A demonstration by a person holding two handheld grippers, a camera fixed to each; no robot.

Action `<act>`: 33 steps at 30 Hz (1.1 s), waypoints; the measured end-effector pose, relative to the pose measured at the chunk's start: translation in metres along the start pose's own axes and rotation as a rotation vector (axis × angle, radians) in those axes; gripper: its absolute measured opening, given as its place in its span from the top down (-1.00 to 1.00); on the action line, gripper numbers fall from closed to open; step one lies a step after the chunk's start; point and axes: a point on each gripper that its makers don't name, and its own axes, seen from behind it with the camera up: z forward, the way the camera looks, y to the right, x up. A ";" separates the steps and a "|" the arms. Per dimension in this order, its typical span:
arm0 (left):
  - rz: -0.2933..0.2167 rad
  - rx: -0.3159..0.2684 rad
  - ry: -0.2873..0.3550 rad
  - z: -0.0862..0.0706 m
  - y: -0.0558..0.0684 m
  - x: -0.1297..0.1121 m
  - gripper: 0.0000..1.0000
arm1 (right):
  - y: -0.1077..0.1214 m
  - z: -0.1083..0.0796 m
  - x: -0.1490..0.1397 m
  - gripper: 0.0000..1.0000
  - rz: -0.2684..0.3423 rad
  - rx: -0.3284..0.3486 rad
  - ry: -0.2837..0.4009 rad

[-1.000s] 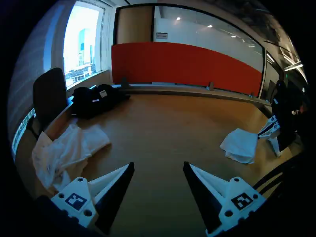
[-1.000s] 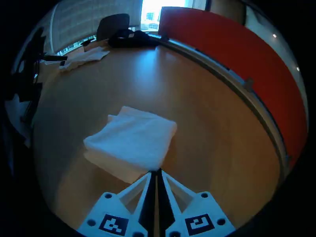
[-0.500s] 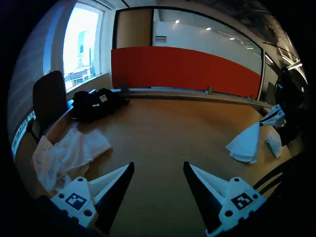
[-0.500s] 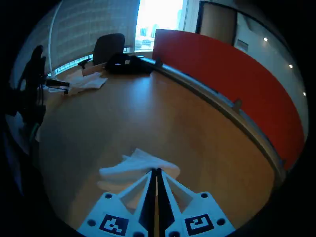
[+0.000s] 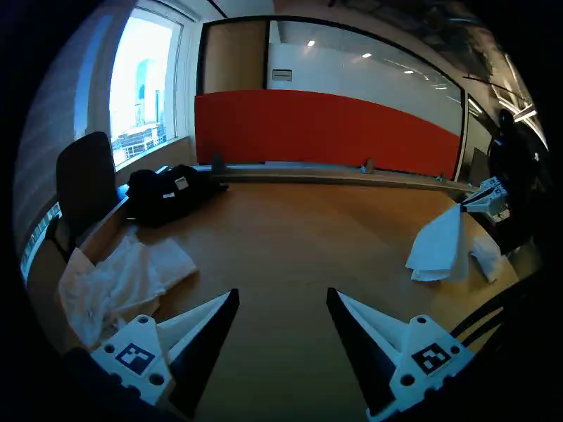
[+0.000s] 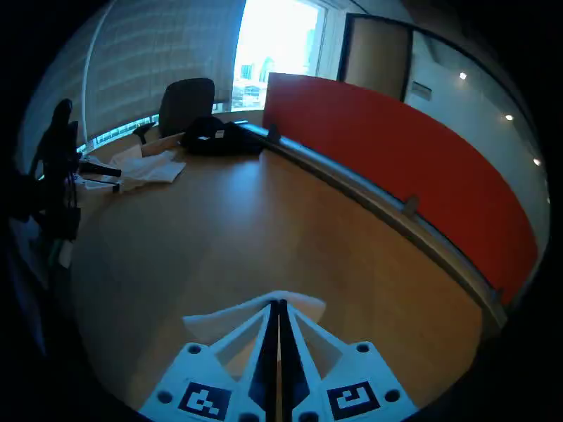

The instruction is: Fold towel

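Observation:
A folded white towel point(image 6: 232, 320) hangs from my right gripper point(image 6: 279, 309), which is shut on its upper edge and holds it off the wooden table point(image 6: 232, 225). In the left gripper view that same towel point(image 5: 440, 246) dangles at the far right, below the right gripper point(image 5: 485, 204), its lower end close to the tabletop. My left gripper point(image 5: 282, 292) is open above the table point(image 5: 295, 232) with nothing between its fingers. A crumpled pile of white towels point(image 5: 119, 278) lies just left of its left finger.
A smaller white cloth point(image 5: 487, 257) lies beside the hanging towel. Black clothing or a bag point(image 5: 169, 190) sits at the far left of the table, with a dark chair point(image 5: 84, 176) behind. A red partition point(image 5: 324, 130) runs along the far edge. The towel pile point(image 6: 151, 165) is across the table.
My right gripper has lifted the folded towel up from the table, so it now hangs instead of lying flat. The left gripper has stayed open and nearly still.

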 end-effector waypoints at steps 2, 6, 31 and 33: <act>0.002 -0.001 0.002 -0.001 0.000 0.001 -0.84 | 0.001 -0.003 0.006 0.89 0.012 -0.003 0.017; 0.005 0.001 0.004 -0.002 -0.002 0.003 -0.84 | 0.006 -0.011 0.019 0.89 0.037 -0.019 0.051; 0.026 -0.020 0.014 0.006 0.006 0.016 -0.84 | 0.085 -0.092 0.037 0.88 0.107 -0.189 0.111; 0.028 -0.021 0.012 0.007 0.007 0.017 -0.84 | 0.095 -0.100 0.029 0.88 0.115 -0.210 0.102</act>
